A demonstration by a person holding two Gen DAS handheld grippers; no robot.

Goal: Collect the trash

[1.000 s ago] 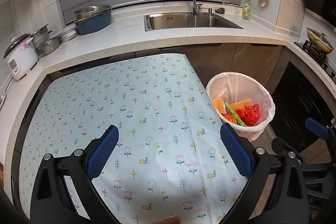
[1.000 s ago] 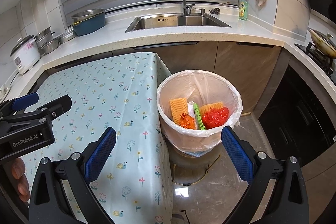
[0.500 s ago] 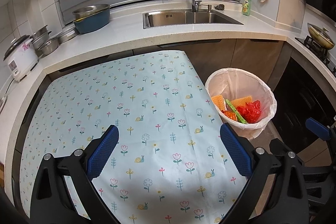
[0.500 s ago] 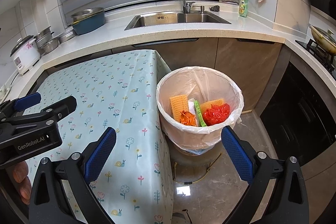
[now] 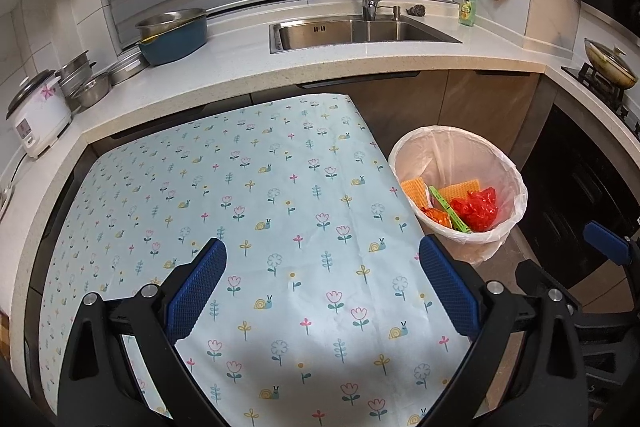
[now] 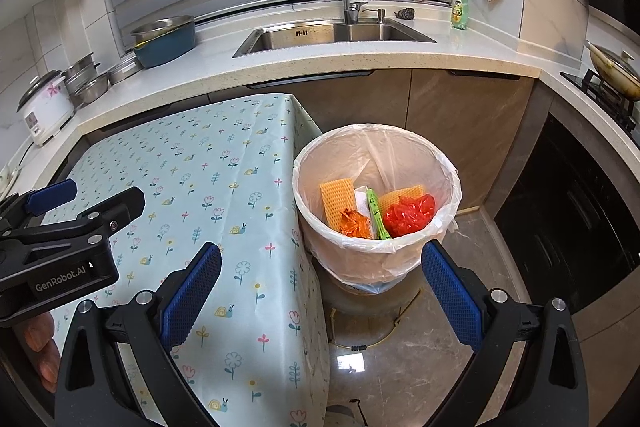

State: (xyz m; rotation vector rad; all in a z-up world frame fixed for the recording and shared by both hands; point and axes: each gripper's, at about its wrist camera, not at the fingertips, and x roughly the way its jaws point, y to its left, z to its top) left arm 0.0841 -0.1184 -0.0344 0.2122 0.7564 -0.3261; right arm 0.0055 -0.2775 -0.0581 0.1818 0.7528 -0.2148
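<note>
A trash bin [image 6: 448, 171] lined with a white bag stands on the floor right of the table; it also shows in the left wrist view [image 5: 516, 179]. Inside lie orange wafer-like pieces [image 6: 337, 199], a red crumpled wrapper [image 6: 408, 213], an orange wrapper [image 6: 354, 223] and a green strip [image 6: 377, 213]. My left gripper [image 5: 322, 285] is open and empty above the flowered tablecloth [image 5: 248, 195]. My right gripper [image 6: 320, 287] is open and empty, above the table's right edge and in front of the bin.
A counter runs behind with a sink [image 5: 360, 31], faucet, blue basin [image 5: 174, 41], steel pots, rice cooker [image 5: 36, 115] and dish soap [image 5: 468, 3]. A stove with a pan [image 5: 608, 63] and a dark oven front are at right. Tiled floor lies below the bin.
Both grippers have drifted slightly back and up; the bin sits a little lower in the views. Jaws stay open and empty.
</note>
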